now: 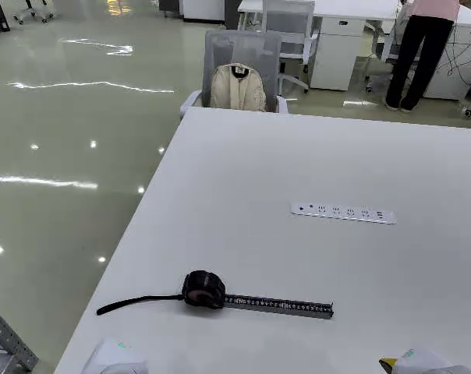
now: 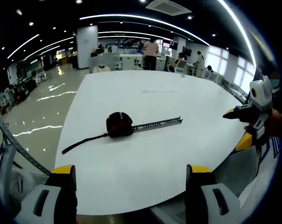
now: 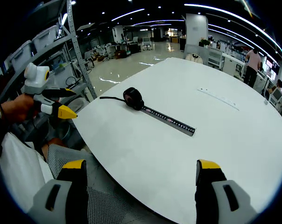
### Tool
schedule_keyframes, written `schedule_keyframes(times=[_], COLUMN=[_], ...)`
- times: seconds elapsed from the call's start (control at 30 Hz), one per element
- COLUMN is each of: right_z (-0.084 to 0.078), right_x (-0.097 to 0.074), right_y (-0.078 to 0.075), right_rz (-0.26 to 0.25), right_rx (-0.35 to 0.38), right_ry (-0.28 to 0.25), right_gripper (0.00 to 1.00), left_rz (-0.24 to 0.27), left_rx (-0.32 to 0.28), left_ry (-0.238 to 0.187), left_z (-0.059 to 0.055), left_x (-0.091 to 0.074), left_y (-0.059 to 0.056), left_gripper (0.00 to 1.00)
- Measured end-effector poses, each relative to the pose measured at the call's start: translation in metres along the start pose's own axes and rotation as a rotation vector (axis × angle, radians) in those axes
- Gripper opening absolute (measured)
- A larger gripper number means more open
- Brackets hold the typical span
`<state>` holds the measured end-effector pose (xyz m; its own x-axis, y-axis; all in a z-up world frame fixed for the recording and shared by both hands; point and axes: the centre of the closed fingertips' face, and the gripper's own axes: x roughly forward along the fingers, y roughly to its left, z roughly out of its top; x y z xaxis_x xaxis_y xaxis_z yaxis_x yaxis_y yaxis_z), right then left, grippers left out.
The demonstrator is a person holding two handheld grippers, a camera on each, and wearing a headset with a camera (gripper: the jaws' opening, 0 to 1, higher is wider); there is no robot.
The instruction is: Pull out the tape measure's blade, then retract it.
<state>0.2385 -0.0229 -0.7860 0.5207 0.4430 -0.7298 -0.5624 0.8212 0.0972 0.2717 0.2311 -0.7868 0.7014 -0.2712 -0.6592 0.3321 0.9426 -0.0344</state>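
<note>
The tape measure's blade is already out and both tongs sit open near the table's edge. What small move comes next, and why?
Probably move the left tongs forward to the tape measure's black case and close on it. The blade lies extended on the white table, so only retracting is left. Both the left and the right tongs are open, and the case lies nearer the left.

The left gripper (image 2: 131, 170) and the right gripper (image 3: 141, 164) match: pale grey jaw bodies with a dark slot each, black inner faces, yellow tips, and a rounded white housing on top bearing small green markings
</note>
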Motion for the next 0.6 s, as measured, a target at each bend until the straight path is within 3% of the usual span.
schedule_keyframes(times=[0.6], right_z=[-0.005], right_x=[0.016], right_y=[-0.017], right_rz=[0.013], right_rx=[-0.022], right_ry=[0.04], right_gripper=[0.98], left_rz=[0.013], left_rx=[-0.02], left_ry=[0.024], left_z=[0.001], left_x=[0.019], left_y=[-0.01], left_gripper=[0.92])
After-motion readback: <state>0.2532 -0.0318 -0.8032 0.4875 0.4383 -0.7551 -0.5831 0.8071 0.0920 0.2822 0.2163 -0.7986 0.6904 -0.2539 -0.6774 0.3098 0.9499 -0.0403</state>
